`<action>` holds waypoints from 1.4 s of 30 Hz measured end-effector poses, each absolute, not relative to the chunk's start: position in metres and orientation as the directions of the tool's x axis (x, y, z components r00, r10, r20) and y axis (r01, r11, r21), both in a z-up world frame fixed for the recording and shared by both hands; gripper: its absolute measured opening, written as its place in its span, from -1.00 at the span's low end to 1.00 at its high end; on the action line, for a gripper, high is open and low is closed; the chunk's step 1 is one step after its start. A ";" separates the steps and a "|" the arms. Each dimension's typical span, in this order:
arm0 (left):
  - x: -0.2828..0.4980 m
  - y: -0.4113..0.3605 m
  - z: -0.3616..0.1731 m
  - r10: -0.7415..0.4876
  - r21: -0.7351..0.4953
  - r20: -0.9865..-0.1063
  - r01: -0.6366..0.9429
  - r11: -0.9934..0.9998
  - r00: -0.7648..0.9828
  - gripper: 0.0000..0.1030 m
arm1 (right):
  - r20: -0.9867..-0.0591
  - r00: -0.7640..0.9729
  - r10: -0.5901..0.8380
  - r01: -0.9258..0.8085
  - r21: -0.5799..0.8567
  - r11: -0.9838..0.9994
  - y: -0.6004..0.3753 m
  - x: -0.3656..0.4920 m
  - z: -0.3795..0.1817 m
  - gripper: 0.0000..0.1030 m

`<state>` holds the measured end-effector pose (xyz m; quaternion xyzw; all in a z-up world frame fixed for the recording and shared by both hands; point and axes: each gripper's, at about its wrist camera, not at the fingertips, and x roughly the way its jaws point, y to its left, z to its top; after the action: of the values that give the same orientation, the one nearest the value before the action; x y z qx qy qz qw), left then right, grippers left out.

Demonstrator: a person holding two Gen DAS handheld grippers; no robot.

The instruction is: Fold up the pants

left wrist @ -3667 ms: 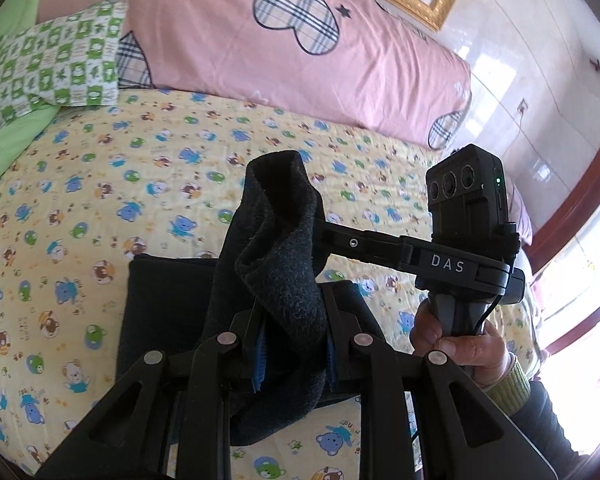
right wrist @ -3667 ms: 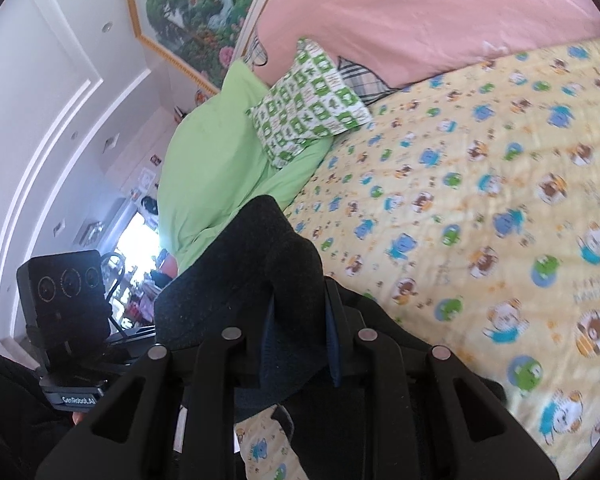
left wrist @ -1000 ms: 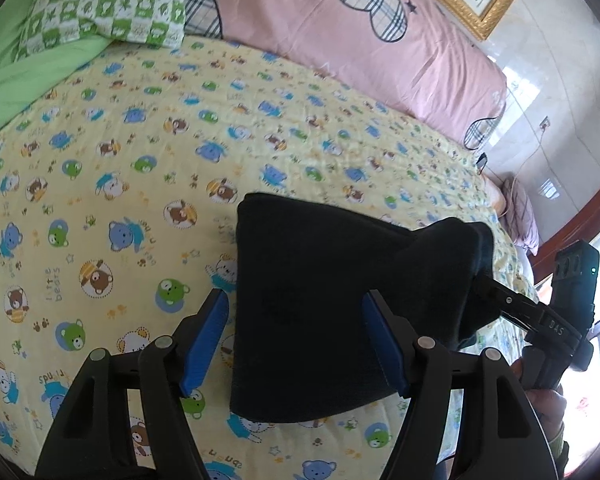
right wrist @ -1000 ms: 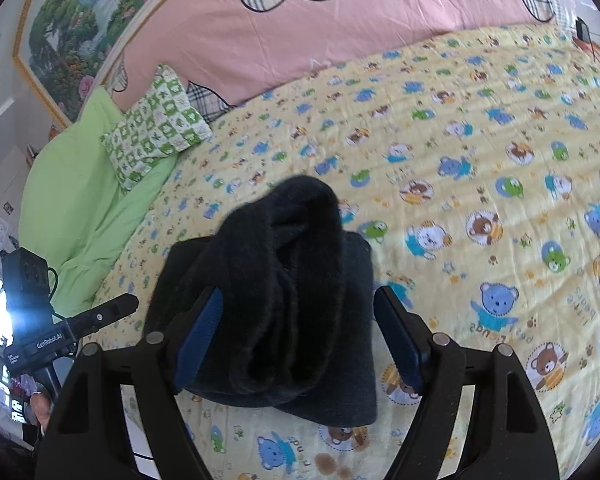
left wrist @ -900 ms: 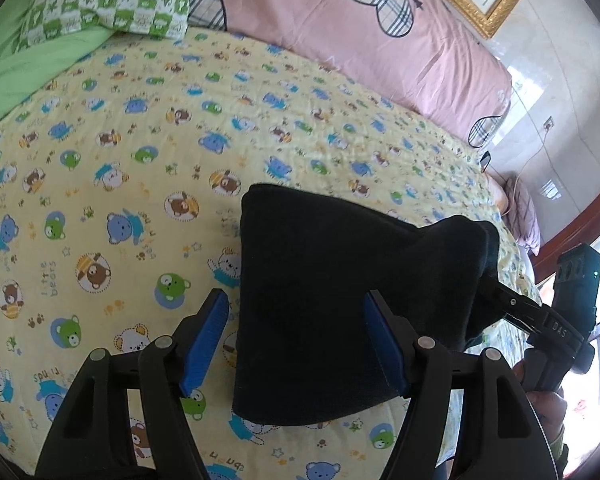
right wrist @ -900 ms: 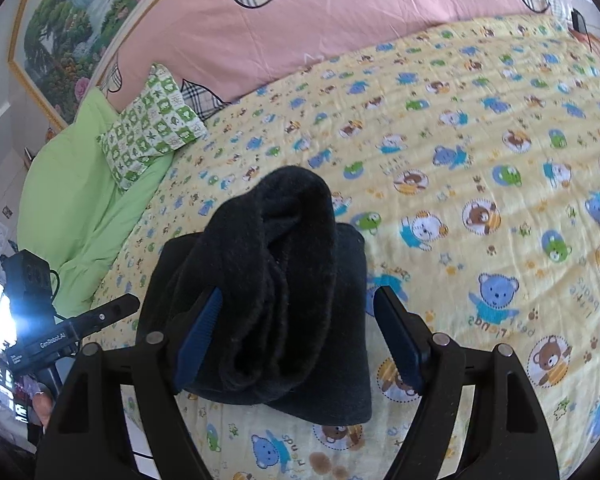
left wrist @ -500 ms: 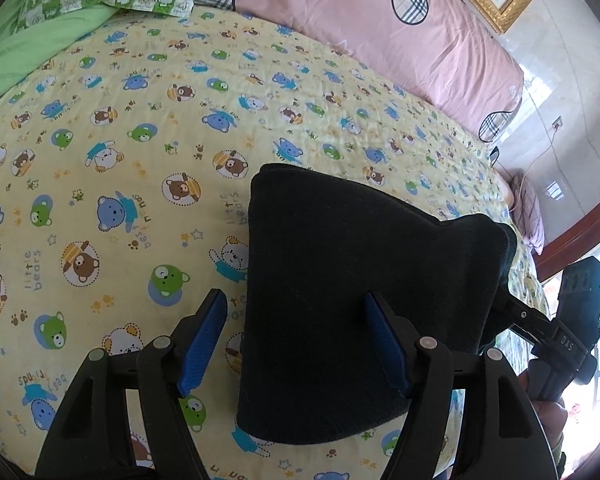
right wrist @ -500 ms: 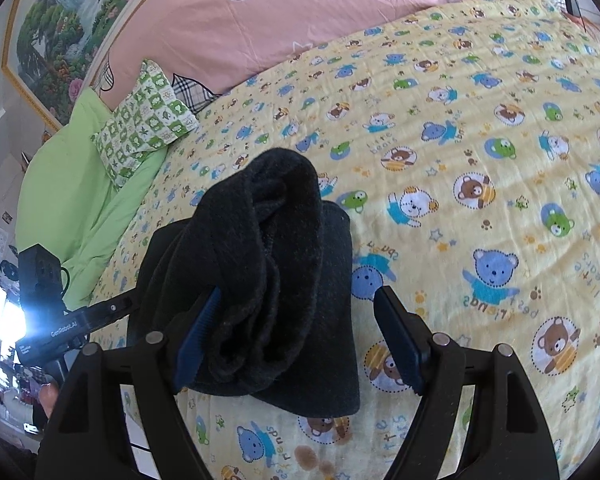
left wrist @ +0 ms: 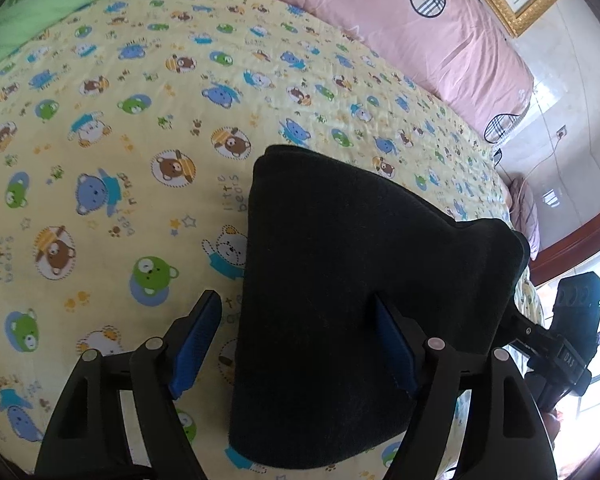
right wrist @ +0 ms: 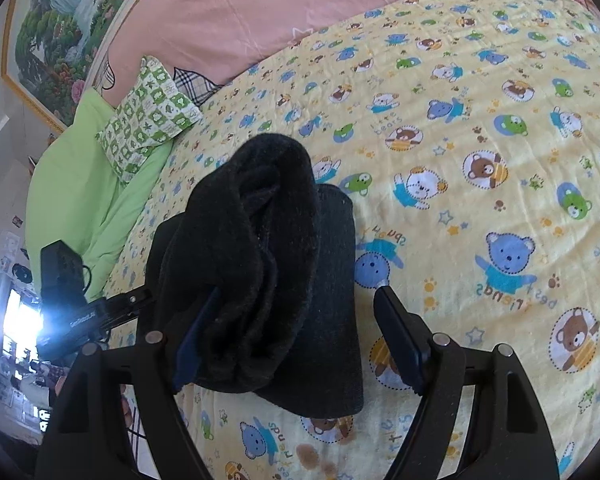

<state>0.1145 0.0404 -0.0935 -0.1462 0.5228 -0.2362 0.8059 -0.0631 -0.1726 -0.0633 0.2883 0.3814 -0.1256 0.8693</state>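
Black fleece, the pants [left wrist: 352, 320] lie as a folded stack on the bed [left wrist: 120, 140], near its front edge, between the two grippers. The left gripper [left wrist: 300, 344] hangs over the stack's left edge with its jaws wide apart. They have just been opening further; one blue pad sits over the cloth, the other over bare sheet, and neither presses anything. I judge this a release: the top layer is laid flat and the hand only needs to clear.

The right gripper [right wrist: 296, 340] also stands open. Here the cloth is not flat: a thick rolled hump of the pants rises between the jaws and leans against the left pad, loose, not pinched. It probably stands up because that end was carried over bunched and let go.

From the left wrist the stack looks smooth and nearly done, with the hump only a raised corner at the far right, next to the other gripper's body. The right wrist view shows the hump's folds plainly and the flat lower layer sticking out beneath it, which the left hides. It also shows a green quilt [right wrist: 80, 184] and checked pillow [right wrist: 148, 120] further up the bed, well apart from the work.

The fold seems close to finished; that hump likely wants pressing flat.
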 end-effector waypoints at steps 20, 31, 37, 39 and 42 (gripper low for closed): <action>0.103 0.027 -0.060 -0.545 -0.460 -0.744 0.295 0.837 0.386 -0.44 | -0.683 0.728 0.063 0.371 0.469 0.801 -0.162 -0.066 -0.056 -0.09; 0.098 0.060 -0.016 -0.459 -0.375 -0.721 0.265 0.888 0.520 -0.45 | -0.649 0.755 0.092 0.281 0.448 0.849 -0.142 -0.028 -0.028 -0.12; 0.111 0.080 -0.003 -0.397 -0.332 -0.721 0.220 0.917 0.568 -0.45 | -0.642 0.758 0.112 0.221 0.415 0.882 -0.130 0.010 -0.015 -0.12; 0.118 0.082 -0.001 -0.381 -0.317 -0.722 0.212 0.924 0.578 -0.45 | -0.643 0.757 0.117 0.211 0.409 0.888 -0.130 0.022 -0.014 -0.12; 0.131 0.083 0.000 -0.351 -0.290 -0.726 0.199 0.936 0.591 -0.45 | -0.649 0.752 0.117 0.203 0.396 0.895 -0.131 0.040 -0.013 -0.12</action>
<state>0.1306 0.0834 -0.0004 -0.0895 0.4248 -0.1549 0.8874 0.0399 -0.1310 -0.0133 0.2274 0.3513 -0.0237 0.9079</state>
